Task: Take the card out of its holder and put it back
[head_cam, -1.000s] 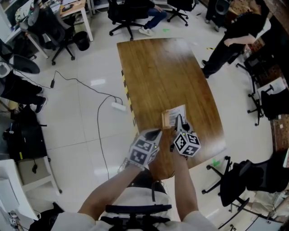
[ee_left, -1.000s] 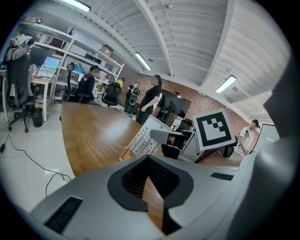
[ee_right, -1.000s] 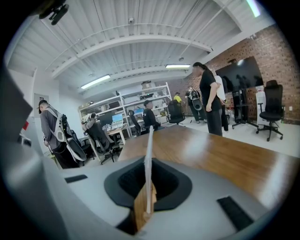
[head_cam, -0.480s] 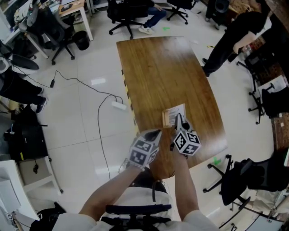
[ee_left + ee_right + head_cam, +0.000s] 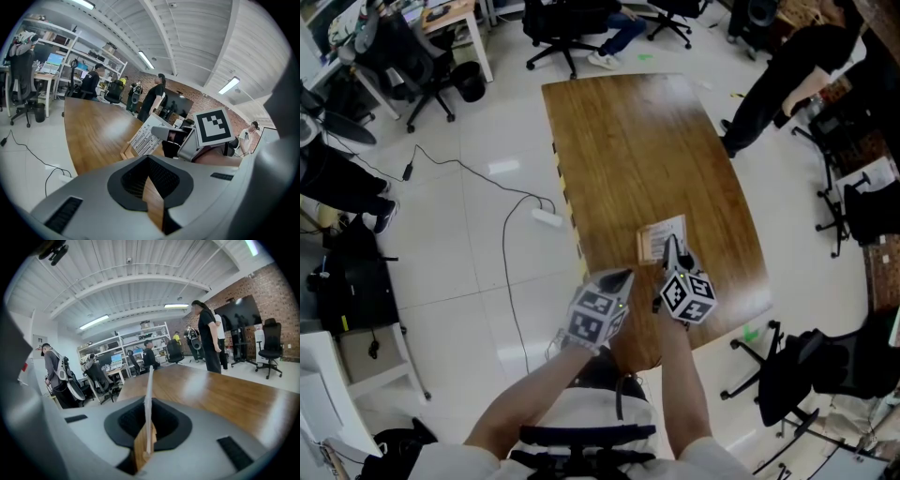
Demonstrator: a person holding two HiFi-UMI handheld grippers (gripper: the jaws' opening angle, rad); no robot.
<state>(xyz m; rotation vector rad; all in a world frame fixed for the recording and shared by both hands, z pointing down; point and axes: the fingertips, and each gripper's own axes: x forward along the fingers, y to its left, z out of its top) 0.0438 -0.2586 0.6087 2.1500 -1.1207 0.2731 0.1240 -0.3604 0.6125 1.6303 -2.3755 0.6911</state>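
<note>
A white printed card [image 5: 665,233] stands by its small wooden holder [image 5: 642,247] near the front of the wooden table [image 5: 628,150]. My right gripper [image 5: 671,246] is shut on the card's near edge. In the right gripper view the card [image 5: 149,380] shows edge-on between the pads of that gripper [image 5: 149,404]. The left gripper view shows the card [image 5: 146,135] leaning over the holder [image 5: 125,153]; I cannot tell if it is seated. My left gripper [image 5: 627,275] hangs just left of the holder, shut on nothing [image 5: 148,160].
Office chairs ring the table, one close at the front right [image 5: 797,375]. A person in black [image 5: 787,75] stands at the table's far right corner. A cable and power strip [image 5: 546,220] lie on the floor to the left.
Both grippers and the card stay where they were. Only the person in black at the far right has shifted an arm.
</note>
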